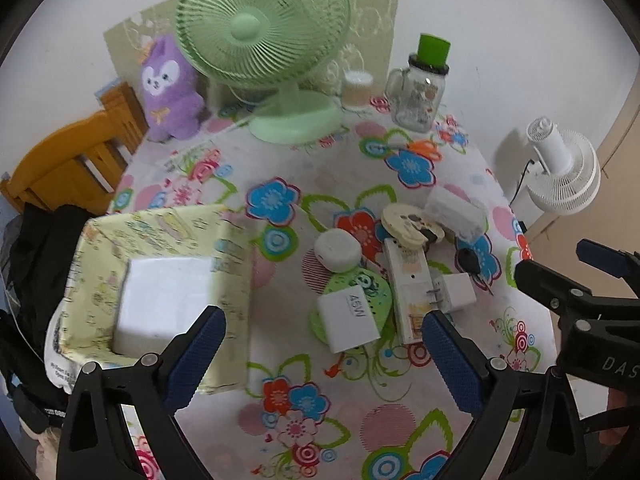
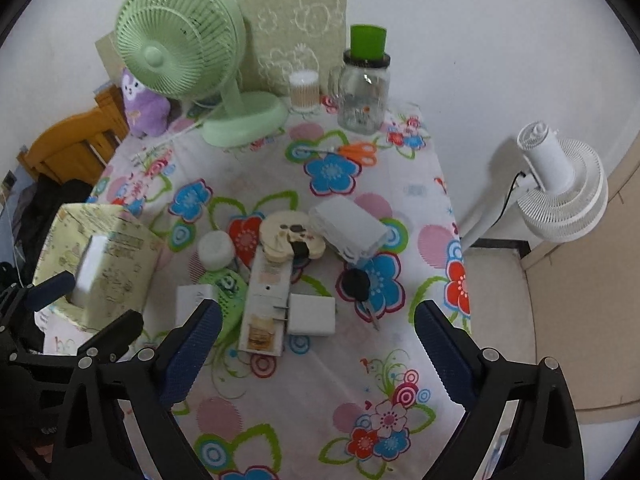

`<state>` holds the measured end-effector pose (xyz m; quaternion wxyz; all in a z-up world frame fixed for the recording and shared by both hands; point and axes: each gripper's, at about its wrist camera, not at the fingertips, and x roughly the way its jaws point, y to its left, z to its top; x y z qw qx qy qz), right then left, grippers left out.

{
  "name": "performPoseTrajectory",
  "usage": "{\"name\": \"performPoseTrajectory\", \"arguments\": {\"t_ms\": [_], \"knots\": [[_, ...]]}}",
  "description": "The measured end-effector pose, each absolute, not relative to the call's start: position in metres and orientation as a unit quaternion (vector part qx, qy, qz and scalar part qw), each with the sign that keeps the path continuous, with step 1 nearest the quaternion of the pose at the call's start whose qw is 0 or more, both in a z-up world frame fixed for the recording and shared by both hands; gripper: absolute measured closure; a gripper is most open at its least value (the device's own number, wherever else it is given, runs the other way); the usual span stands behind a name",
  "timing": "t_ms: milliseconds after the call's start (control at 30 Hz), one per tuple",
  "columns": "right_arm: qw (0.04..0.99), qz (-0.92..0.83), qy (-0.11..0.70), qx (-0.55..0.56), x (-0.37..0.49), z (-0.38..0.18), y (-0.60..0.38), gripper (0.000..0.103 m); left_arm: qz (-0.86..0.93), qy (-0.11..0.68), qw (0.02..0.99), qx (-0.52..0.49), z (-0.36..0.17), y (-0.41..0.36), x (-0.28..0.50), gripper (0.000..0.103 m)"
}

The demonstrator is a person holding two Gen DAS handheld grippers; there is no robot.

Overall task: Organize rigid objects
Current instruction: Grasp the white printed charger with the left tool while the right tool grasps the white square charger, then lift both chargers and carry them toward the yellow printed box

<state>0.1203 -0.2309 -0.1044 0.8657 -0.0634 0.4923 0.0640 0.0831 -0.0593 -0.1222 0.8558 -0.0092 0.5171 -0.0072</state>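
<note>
Far left: wooden chair (image 1: 68,160) partly cut off, dark clothing below hard to make out. Yellow patterned fabric bin (image 1: 100,240) at table's left edge, a white block (image 1: 164,300) inside, lower part hidden behind left gripper (image 1: 322,344), jaws wide apart, empty. Glossy floral tablecloth (image 1: 280,168), white wall behind. Centre pile: round white puck (image 2: 216,250), 45W charger (image 1: 352,318) on green perforated disc (image 1: 362,284), long white strip (image 2: 266,300), plug adapter (image 2: 312,314), car key (image 2: 358,286), ribbed translucent box (image 2: 348,226). Right gripper (image 2: 316,344) spread open, holding nothing. White pedestal fan (image 2: 560,184) on right.
</note>
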Motion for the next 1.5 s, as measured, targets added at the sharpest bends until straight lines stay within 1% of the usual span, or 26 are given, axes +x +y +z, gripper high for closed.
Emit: {"name": "performPoseTrajectory", "arguments": {"t_ms": [233, 400, 533, 733, 933, 1033, 1133, 1200, 1233, 1267, 1333, 1500], "knots": [[0.853, 0.061, 0.513, -0.066, 0.134, -0.130, -0.237, 0.007, -0.012, 0.536, 0.844, 0.002, -0.150, -0.075, 0.098, 0.004], [0.843, 0.058, 0.532, -0.064, 0.144, -0.152, -0.239, 0.009, -0.007, 0.558, 0.830, -0.013, -0.173, -0.076, 0.106, 0.006], [0.833, 0.058, 0.547, -0.062, 0.153, -0.171, -0.239, 0.009, 0.000, 0.574, 0.818, -0.020, -0.191, -0.074, 0.112, 0.009], [0.818, 0.058, 0.571, -0.048, 0.166, -0.195, -0.243, 0.013, 0.007, 0.593, 0.805, -0.026, -0.210, -0.071, 0.120, 0.015], [0.804, 0.061, 0.590, -0.037, 0.173, -0.213, -0.244, 0.023, -0.001, 0.605, 0.796, -0.024, -0.221, -0.073, 0.127, 0.025], [0.800, 0.064, 0.596, -0.027, 0.176, -0.218, -0.244, 0.026, -0.008, 0.609, 0.792, -0.031, -0.225, -0.073, 0.129, 0.032], [0.800, 0.071, 0.596, -0.010, 0.176, -0.219, -0.247, 0.033, -0.009, 0.618, 0.785, -0.046, -0.231, -0.072, 0.131, 0.039], [0.799, 0.079, 0.597, 0.011, 0.175, -0.220, -0.250, 0.046, -0.004, 0.618, 0.785, -0.048, -0.233, -0.070, 0.133, 0.038], [0.798, 0.083, 0.597, 0.025, 0.174, -0.220, -0.251, 0.049, -0.003, 0.617, 0.785, -0.051, -0.233, -0.069, 0.133, 0.040], [0.798, 0.087, 0.596, 0.033, 0.173, -0.220, -0.250, 0.054, 0.002, 0.615, 0.786, -0.055, -0.233, -0.067, 0.133, 0.045], [0.801, 0.088, 0.592, 0.023, 0.172, -0.219, -0.247, 0.054, 0.009, 0.612, 0.788, -0.061, -0.233, -0.065, 0.131, 0.048], [0.805, 0.085, 0.587, 0.003, 0.169, -0.216, -0.241, 0.055, 0.009, 0.612, 0.789, -0.055, -0.232, -0.067, 0.130, 0.049]]}}
